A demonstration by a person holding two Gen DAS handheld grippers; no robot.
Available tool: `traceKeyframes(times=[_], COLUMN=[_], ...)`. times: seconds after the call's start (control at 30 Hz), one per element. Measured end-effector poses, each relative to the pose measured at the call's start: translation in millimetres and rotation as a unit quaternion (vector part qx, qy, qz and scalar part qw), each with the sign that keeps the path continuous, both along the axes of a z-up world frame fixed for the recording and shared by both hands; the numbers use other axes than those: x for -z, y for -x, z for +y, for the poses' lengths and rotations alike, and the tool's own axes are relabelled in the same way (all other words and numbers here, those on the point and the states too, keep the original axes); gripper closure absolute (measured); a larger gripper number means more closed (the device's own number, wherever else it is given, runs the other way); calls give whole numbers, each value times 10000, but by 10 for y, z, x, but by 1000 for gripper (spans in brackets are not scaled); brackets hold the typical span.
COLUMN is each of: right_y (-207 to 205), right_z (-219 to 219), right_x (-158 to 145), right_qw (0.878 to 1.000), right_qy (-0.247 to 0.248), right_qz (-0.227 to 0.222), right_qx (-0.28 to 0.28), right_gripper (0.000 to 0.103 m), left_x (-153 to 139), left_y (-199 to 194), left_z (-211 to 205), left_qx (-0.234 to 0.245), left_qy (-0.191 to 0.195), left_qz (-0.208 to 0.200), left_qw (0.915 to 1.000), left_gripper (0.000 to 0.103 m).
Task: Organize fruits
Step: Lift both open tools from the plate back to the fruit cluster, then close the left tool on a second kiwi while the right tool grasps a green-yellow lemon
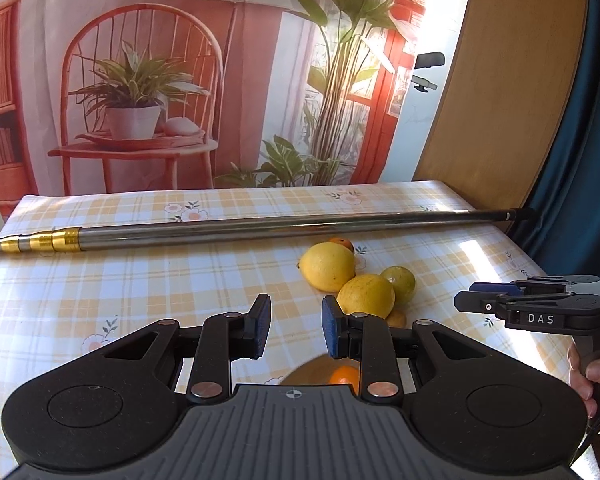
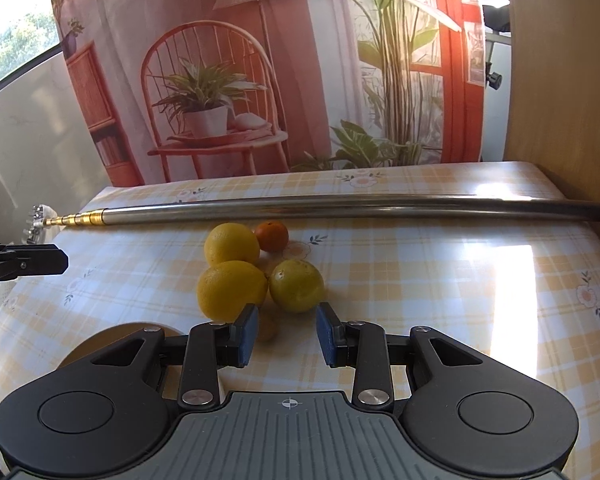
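Fruits sit clustered mid-table: two lemons (image 2: 231, 244) (image 2: 231, 290), a yellow-green citrus (image 2: 297, 285), a small orange (image 2: 271, 235) behind them, and a small yellowish fruit (image 2: 269, 328) in front. My right gripper (image 2: 286, 332) stands open just before the cluster, nothing between its fingers. My left gripper (image 1: 296, 326) is open and empty, left of the lemons (image 1: 327, 266) (image 1: 366, 295). Under it a wooden plate (image 1: 300, 374) holds an orange (image 1: 344, 374). The right gripper (image 1: 464, 302) shows from the side at the right in the left wrist view.
A long metal telescopic pole (image 2: 340, 205) with a gold end (image 1: 32, 241) lies across the table behind the fruit. The checked tablecloth (image 2: 440, 280) covers the table; a printed backdrop hangs behind, a wooden panel at right. A hand (image 1: 584, 376) holds the right gripper.
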State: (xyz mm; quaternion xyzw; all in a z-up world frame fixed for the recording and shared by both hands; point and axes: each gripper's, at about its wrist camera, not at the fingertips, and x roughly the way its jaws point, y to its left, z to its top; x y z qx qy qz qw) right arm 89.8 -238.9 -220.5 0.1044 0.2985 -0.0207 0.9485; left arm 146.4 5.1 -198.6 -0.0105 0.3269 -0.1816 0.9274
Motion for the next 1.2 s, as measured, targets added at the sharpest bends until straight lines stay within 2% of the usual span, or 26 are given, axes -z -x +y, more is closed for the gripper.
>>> traceKeyframes(times=[0.3, 0.4, 0.5, 0.83, 1.2], right_y=[-47, -11, 32, 147, 197], right_z=[-172, -252, -348, -539, -613], right_x=[99, 129, 155, 268, 370], right_qw=[9999, 9999, 9996, 9984, 9971], right_qy=[30, -30, -123, -405, -605], right_qz=[-31, -50, -79, -129, -92], right_qx=[92, 148, 222, 374, 458], right_gripper=[72, 72, 72, 72, 72], left_x=[381, 527, 641, 757, 788], left_y=[-262, -364, -452, -543, -580], left_z=[-581, -720, -846, -1142, -1300], left_qx=[739, 803, 746, 752, 598], left_qy=[101, 155, -9, -593, -974], left_qz=[586, 857, 955, 844, 548], left_qw=[9955, 9930, 9926, 9918, 9919], left_gripper=[74, 74, 74, 75, 75])
